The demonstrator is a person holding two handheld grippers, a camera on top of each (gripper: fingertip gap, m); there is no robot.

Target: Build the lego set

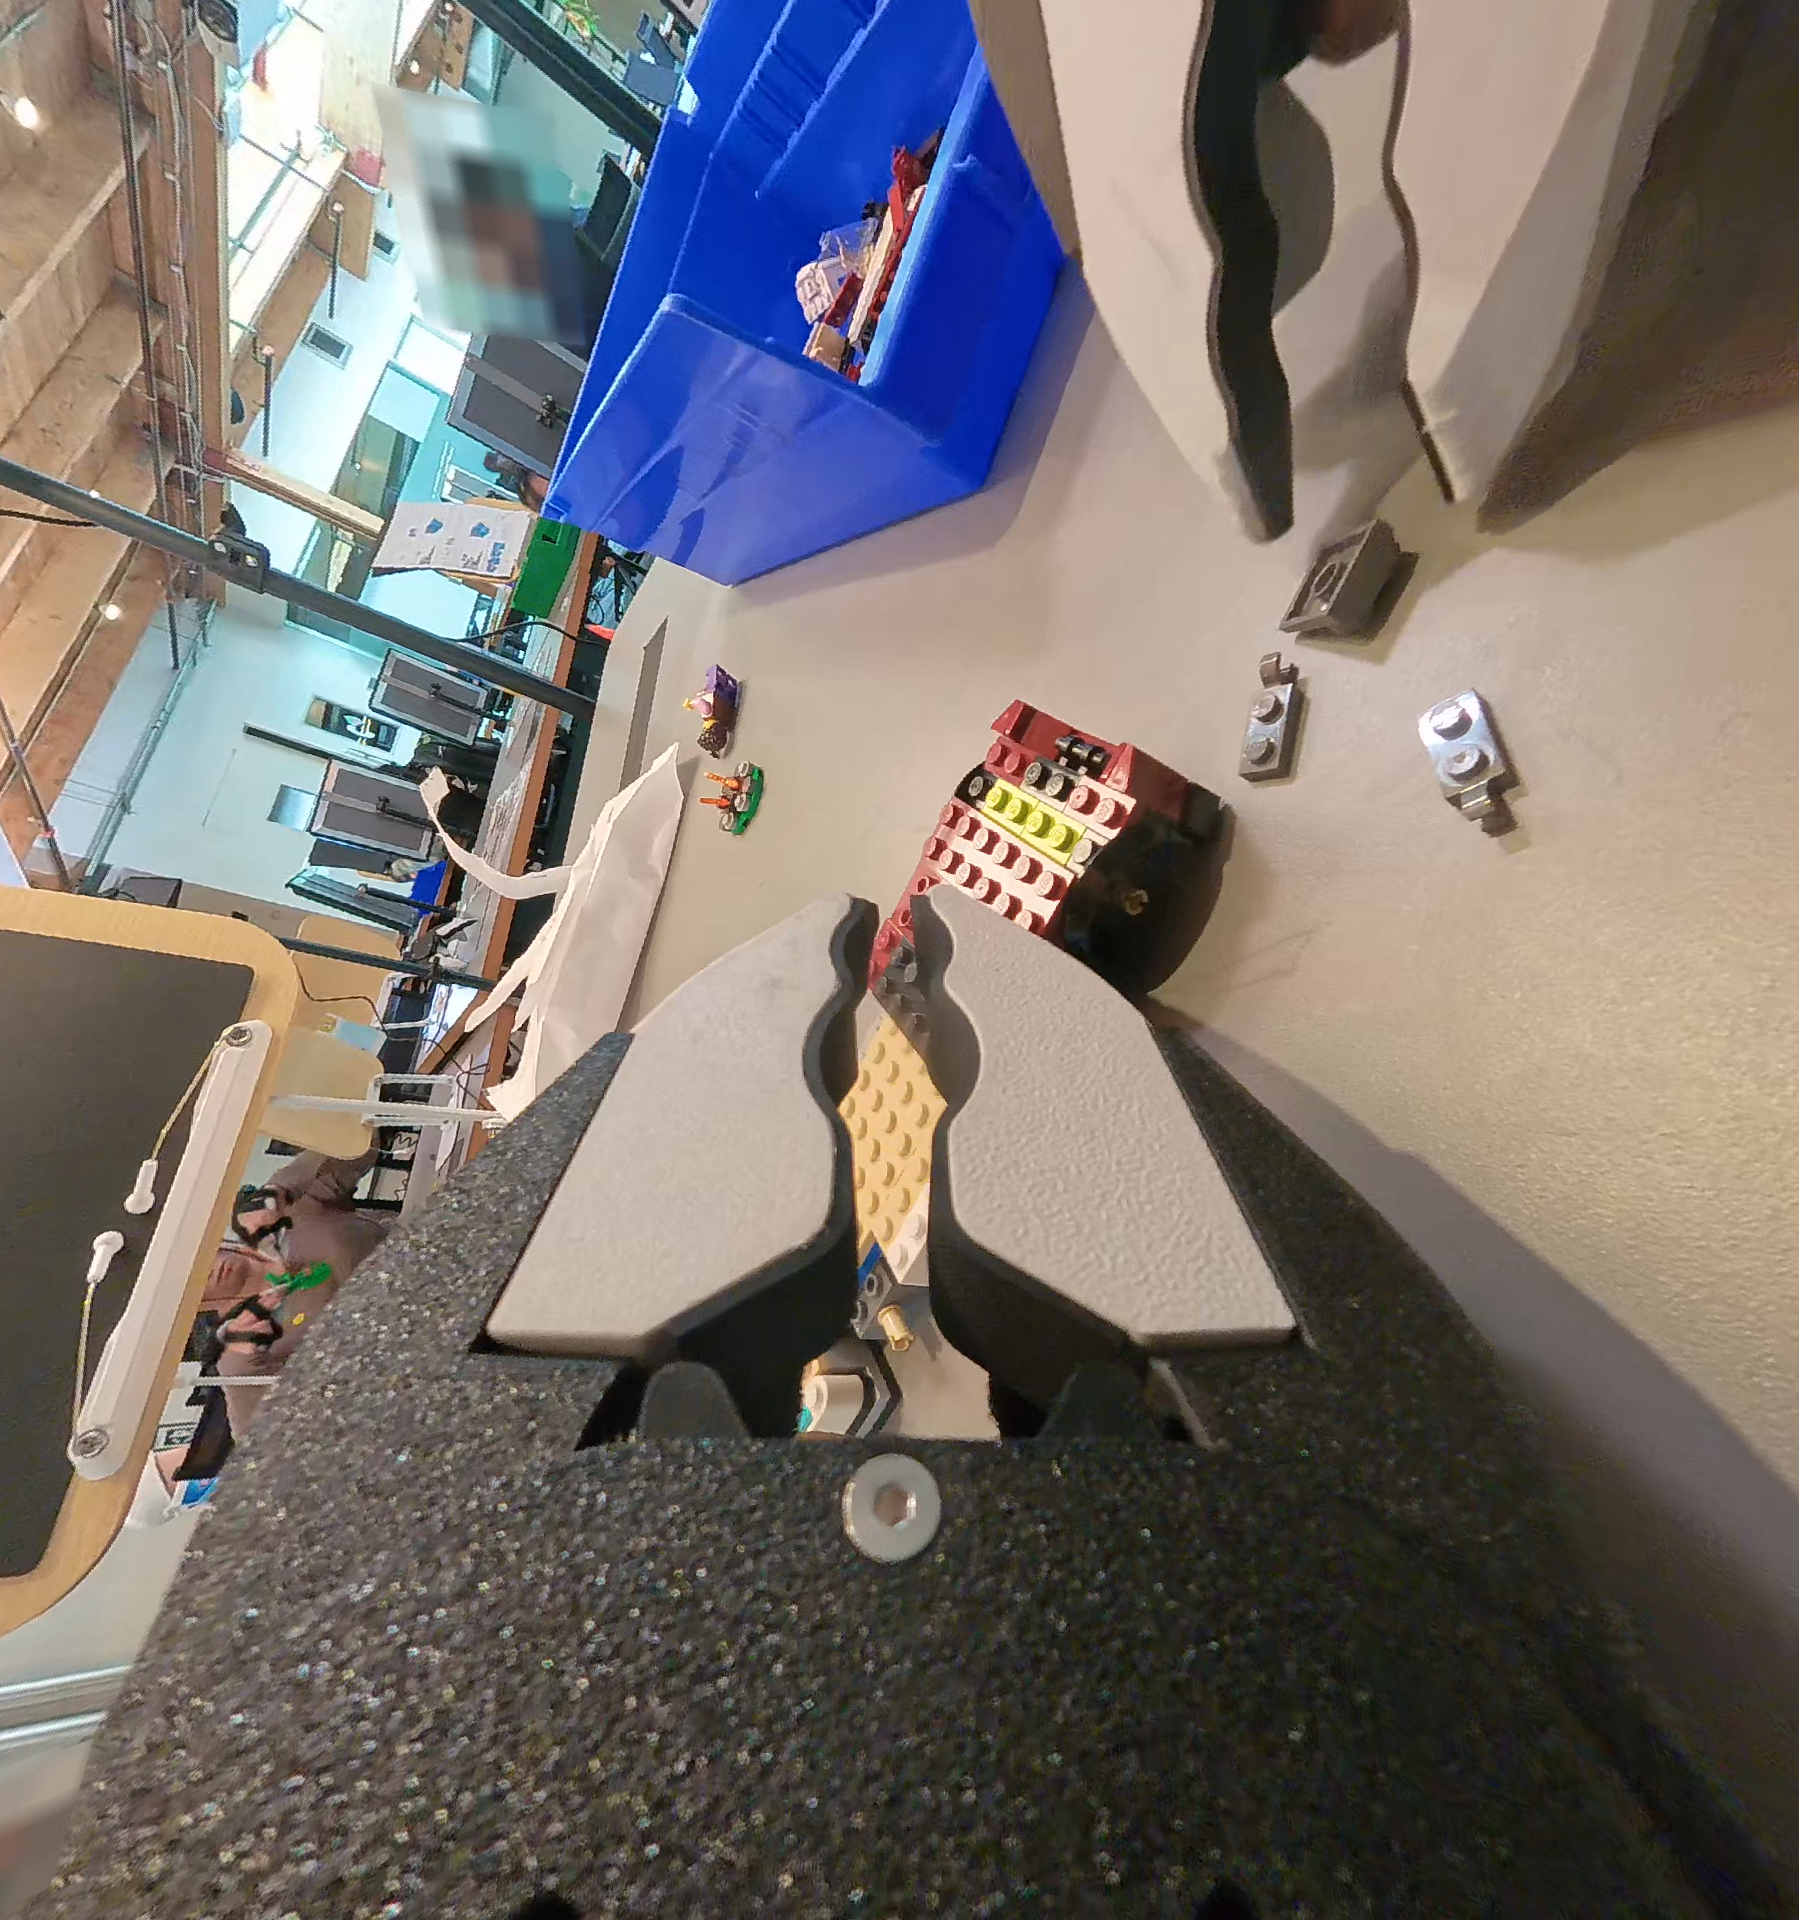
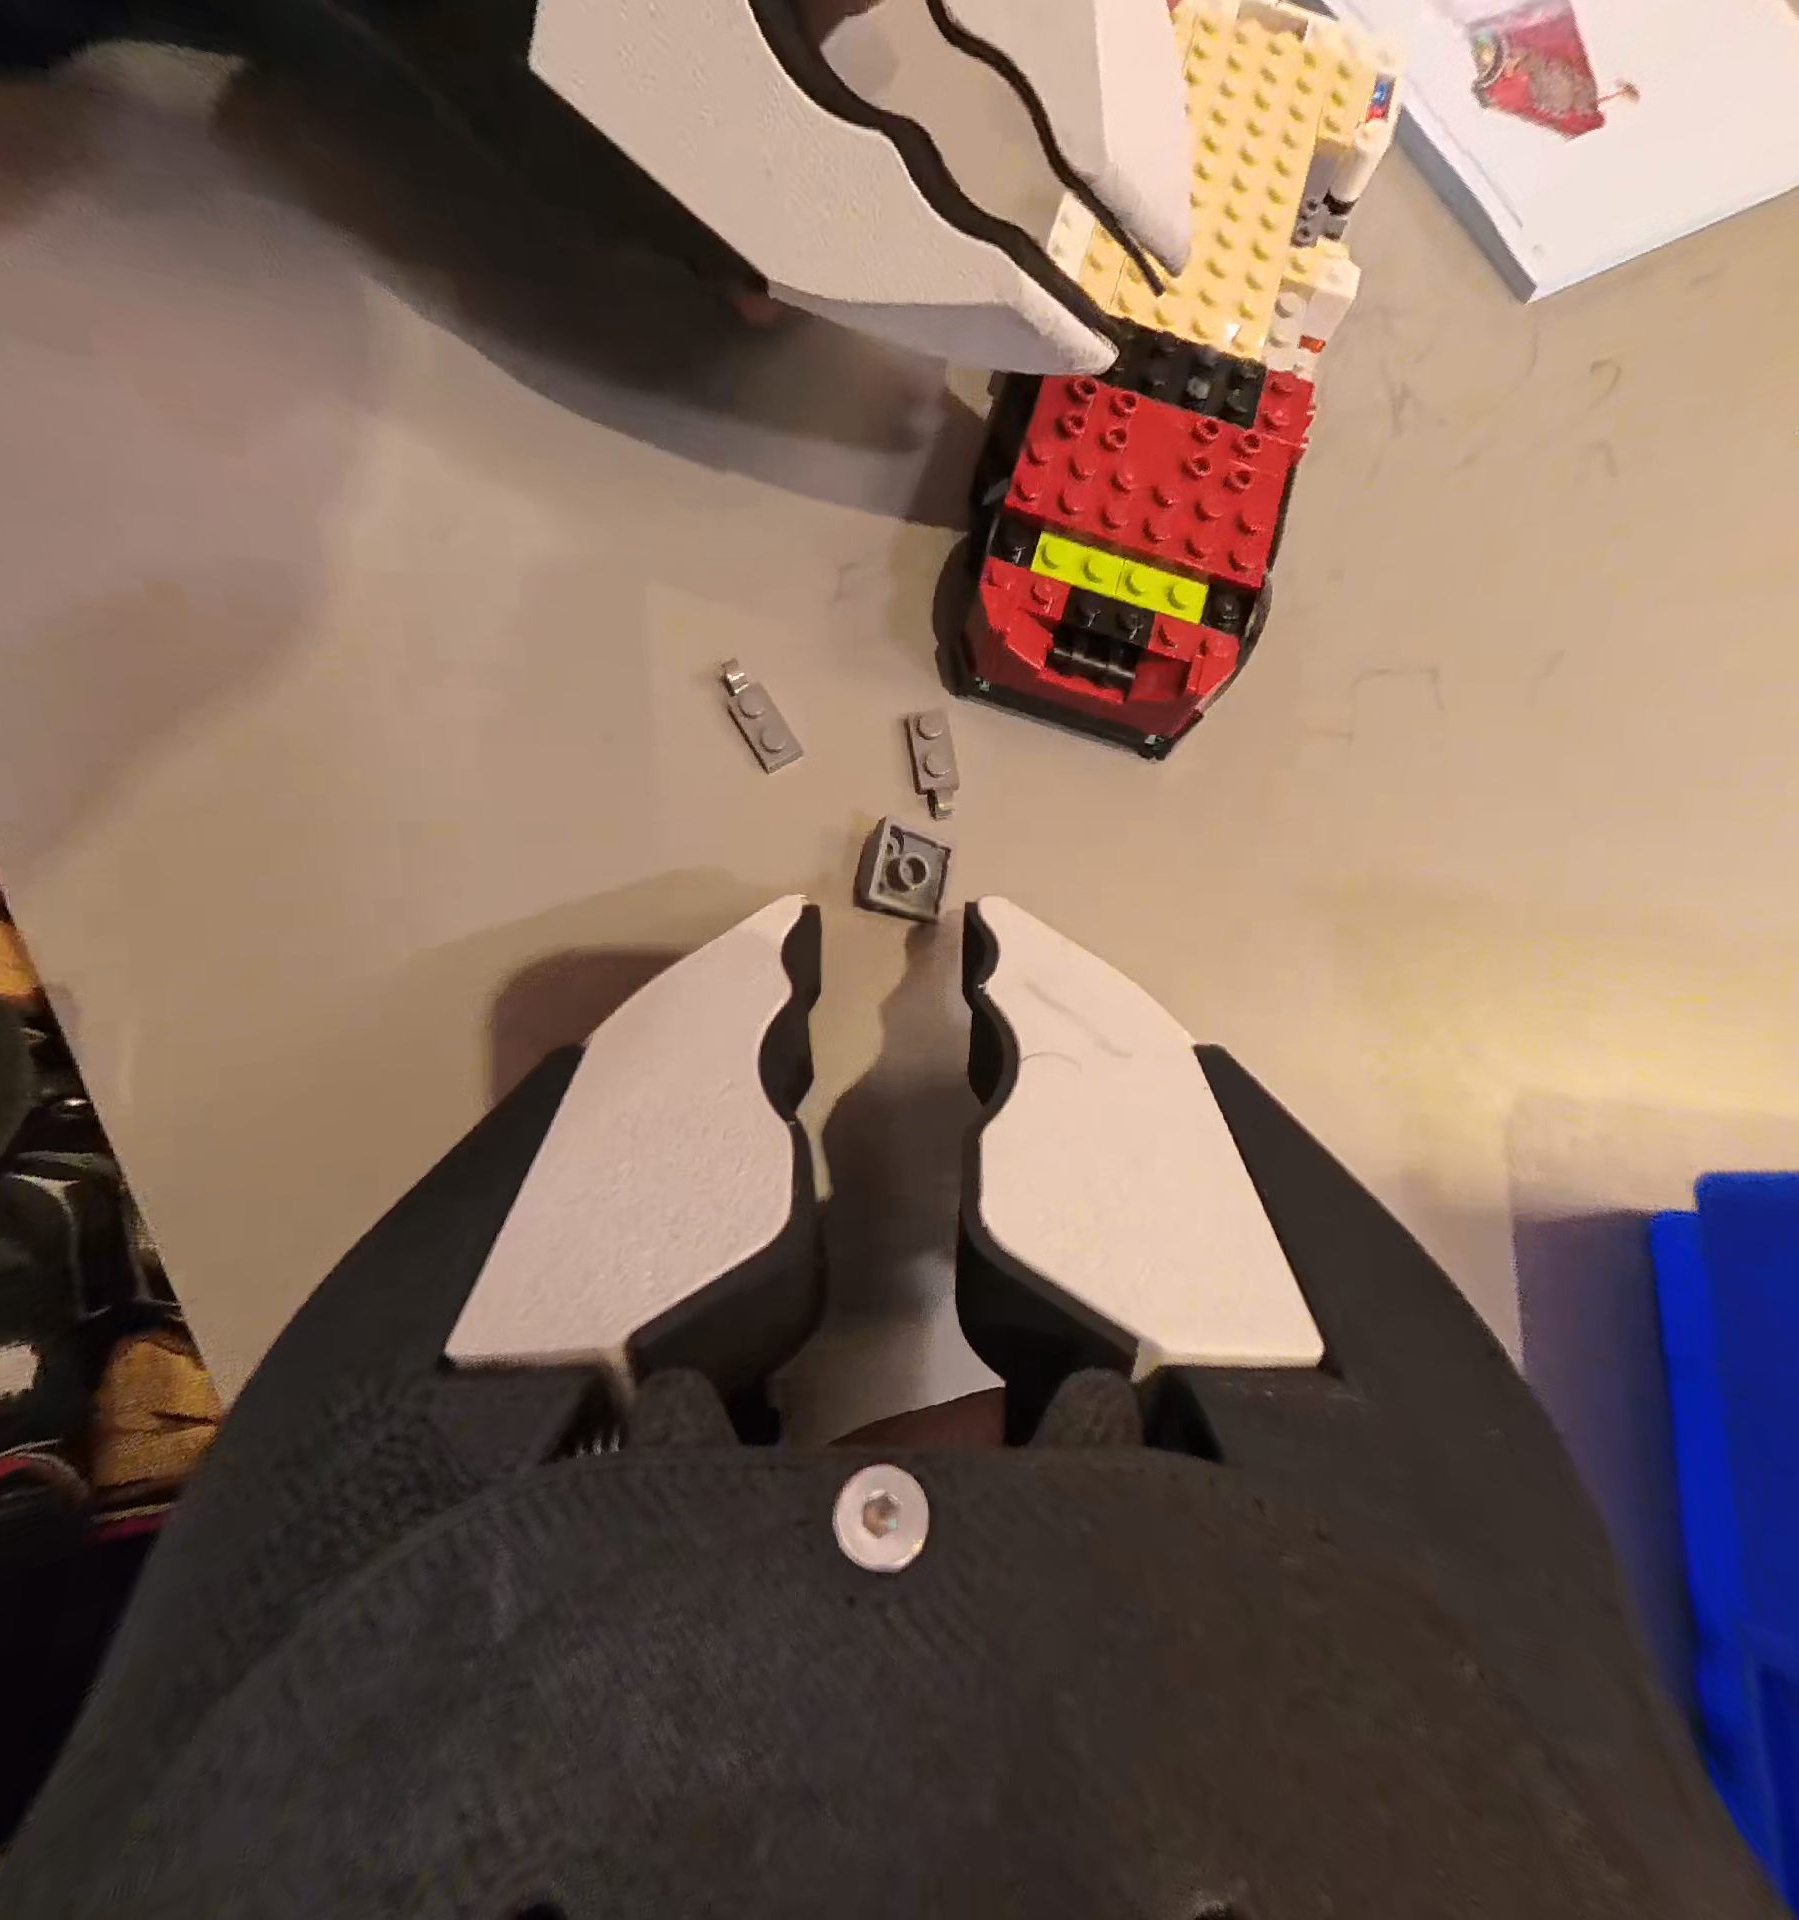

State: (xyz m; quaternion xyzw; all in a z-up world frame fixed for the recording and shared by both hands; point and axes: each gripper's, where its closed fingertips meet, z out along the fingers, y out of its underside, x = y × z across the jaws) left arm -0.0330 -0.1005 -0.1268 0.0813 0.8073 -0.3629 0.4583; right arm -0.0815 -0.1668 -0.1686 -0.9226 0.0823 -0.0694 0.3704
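The left gripper (image 1: 890,914), rolled sideways, is clenched on the studded tan plate of a dark-red brick-built vehicle (image 2: 1134,520) on the matte table (image 2: 355,623). The right gripper (image 2: 890,914) hovers released, empty, just behind an upturned grey brick (image 2: 903,869); two grey clip plates (image 2: 760,722) lie beyond.

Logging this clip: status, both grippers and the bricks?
Left gripper shut on brick car, at its tan deck. Right gripper open, bare, just short of grey brick. Two grey plates loose beyond.
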